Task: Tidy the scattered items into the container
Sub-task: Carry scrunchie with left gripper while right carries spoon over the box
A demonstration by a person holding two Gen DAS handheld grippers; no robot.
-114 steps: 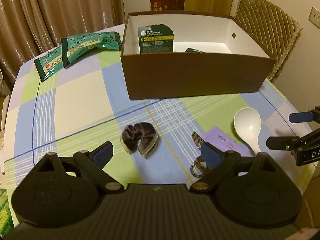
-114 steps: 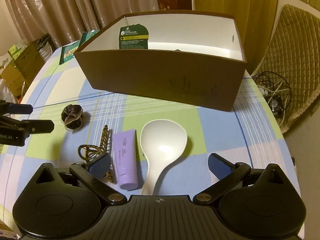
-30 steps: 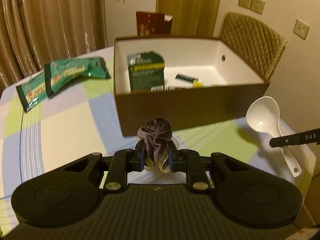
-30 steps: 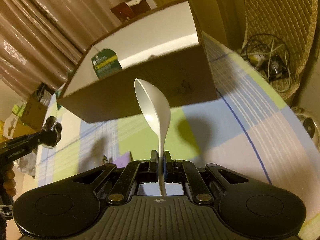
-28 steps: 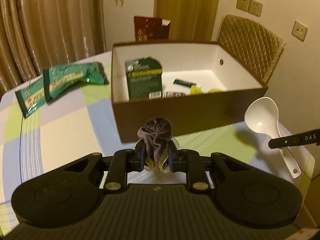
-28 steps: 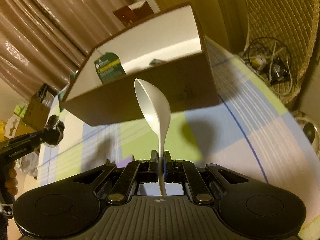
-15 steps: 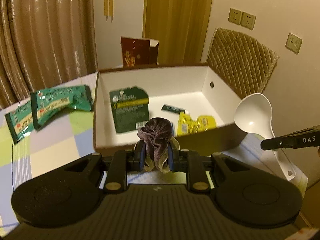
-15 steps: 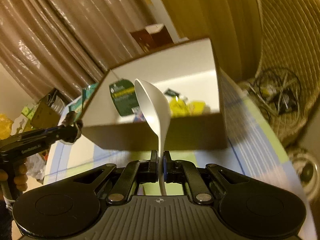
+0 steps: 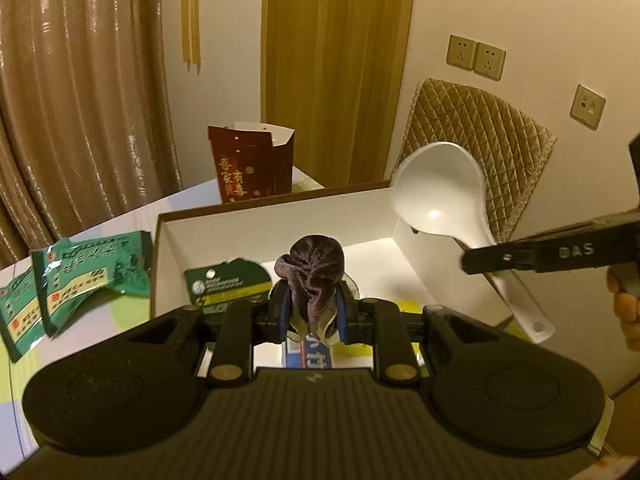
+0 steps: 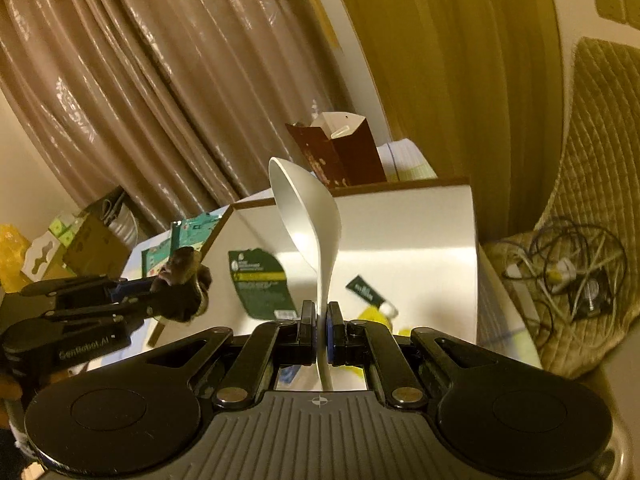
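My left gripper (image 9: 310, 312) is shut on a dark brown velvet scrunchie (image 9: 314, 266) and holds it above the open cardboard box (image 9: 280, 216). My right gripper (image 10: 319, 330) is shut on the handle of a white plastic spoon (image 10: 308, 216), bowl upward, over the box's (image 10: 420, 208) right side. The spoon (image 9: 440, 192) and right gripper (image 9: 492, 260) show at the right in the left wrist view. The left gripper (image 10: 176, 296) with the scrunchie (image 10: 182, 280) shows at the left in the right wrist view. A green pouch (image 9: 228, 284) and small packets lie inside the box.
Two green snack packets (image 9: 72, 276) lie on the checked tablecloth left of the box. A dark red paper bag (image 9: 248, 168) stands behind the box. A quilted chair (image 9: 480, 120) is at the right. Cables (image 10: 568, 272) lie on the floor to the right.
Both grippers have risen and moved forward over the box, each still holding its item. The box interior now lies directly below them.
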